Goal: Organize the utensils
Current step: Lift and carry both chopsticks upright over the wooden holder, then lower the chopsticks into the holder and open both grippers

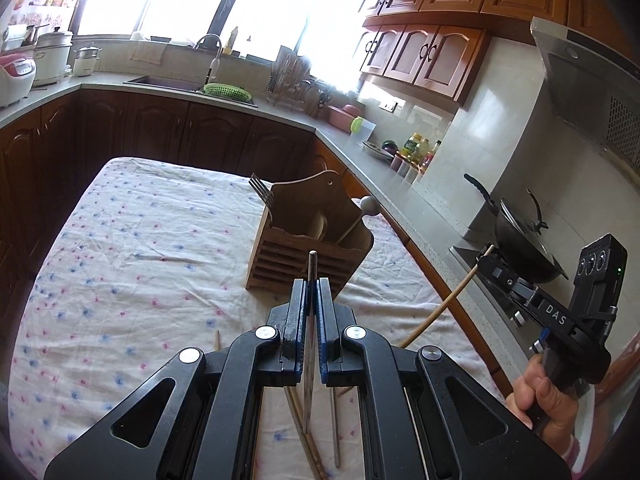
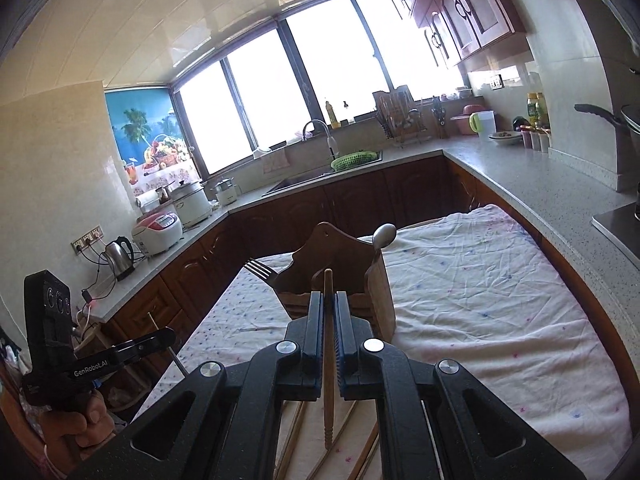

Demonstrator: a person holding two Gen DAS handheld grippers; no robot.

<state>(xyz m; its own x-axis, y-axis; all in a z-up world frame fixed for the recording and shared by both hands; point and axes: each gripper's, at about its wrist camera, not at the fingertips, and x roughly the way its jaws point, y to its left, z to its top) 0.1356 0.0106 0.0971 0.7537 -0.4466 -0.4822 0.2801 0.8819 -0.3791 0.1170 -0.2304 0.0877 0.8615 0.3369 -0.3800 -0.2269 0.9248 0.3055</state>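
Observation:
My left gripper (image 1: 313, 284) is shut on a grey metal chopstick (image 1: 312, 260), whose tip sticks up past the fingers. My right gripper (image 2: 329, 296) is shut on a wooden chopstick (image 2: 328, 280) with a turned end. Both hang above the cloth-covered table (image 1: 140, 240), just short of the wooden utensil holder (image 1: 304, 232). In the holder (image 2: 332, 264) stand forks (image 1: 260, 192) and a round-headed spoon (image 1: 368, 202). Each wrist view also shows the other gripper from the side, the right gripper (image 1: 482, 266) and the left gripper (image 2: 168, 334). Several loose chopsticks (image 1: 300, 432) lie on the cloth beneath the grippers.
A stone counter (image 2: 520, 184) wraps around the table, with a sink (image 1: 168, 82), a green basket (image 1: 226, 90), a dish rack (image 1: 288, 80), cookers (image 2: 160, 232), a kettle (image 2: 118, 258) and bottles (image 1: 416, 146). A wok (image 1: 520, 236) sits on the stove at the right.

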